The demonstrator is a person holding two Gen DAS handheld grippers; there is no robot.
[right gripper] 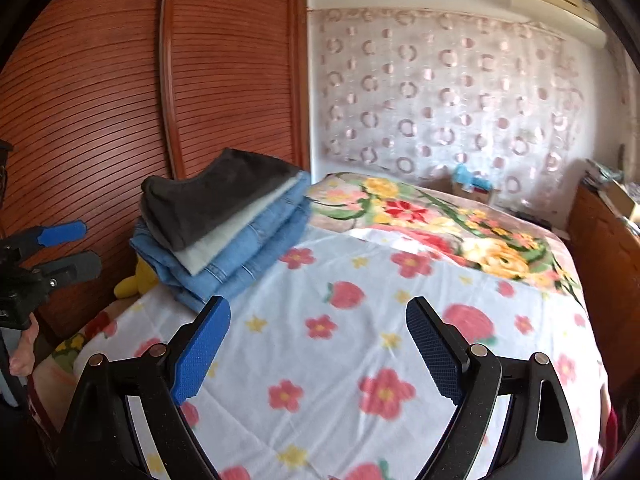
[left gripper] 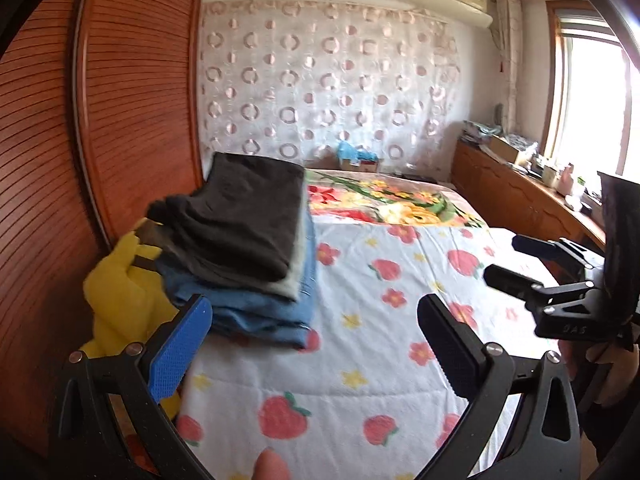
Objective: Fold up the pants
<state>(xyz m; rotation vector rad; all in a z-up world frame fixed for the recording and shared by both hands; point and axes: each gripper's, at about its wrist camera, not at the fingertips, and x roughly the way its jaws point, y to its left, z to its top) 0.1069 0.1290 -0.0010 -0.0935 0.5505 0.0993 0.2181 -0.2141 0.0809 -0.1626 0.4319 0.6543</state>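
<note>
A stack of folded pants sits at the left edge of the bed: dark grey pants (left gripper: 240,224) (right gripper: 212,196) on top, a pale layer under them, blue jeans (left gripper: 260,308) (right gripper: 240,256) at the bottom. My left gripper (left gripper: 312,320) is open and empty, just in front and right of the stack. My right gripper (right gripper: 318,320) is open and empty over the bedspread, right of the stack. Each gripper shows in the other's view, the right one (left gripper: 504,260) and the left one (right gripper: 80,248), both open.
The bed has a white strawberry-and-flower cover (left gripper: 360,360) (right gripper: 360,340) and a floral blanket (left gripper: 392,200) (right gripper: 440,224) further back. A yellow plush toy (left gripper: 120,292) (right gripper: 136,280) lies by the stack. A slatted wooden wardrobe (left gripper: 120,100) (right gripper: 100,100) stands left, a cluttered dresser (left gripper: 520,184) right.
</note>
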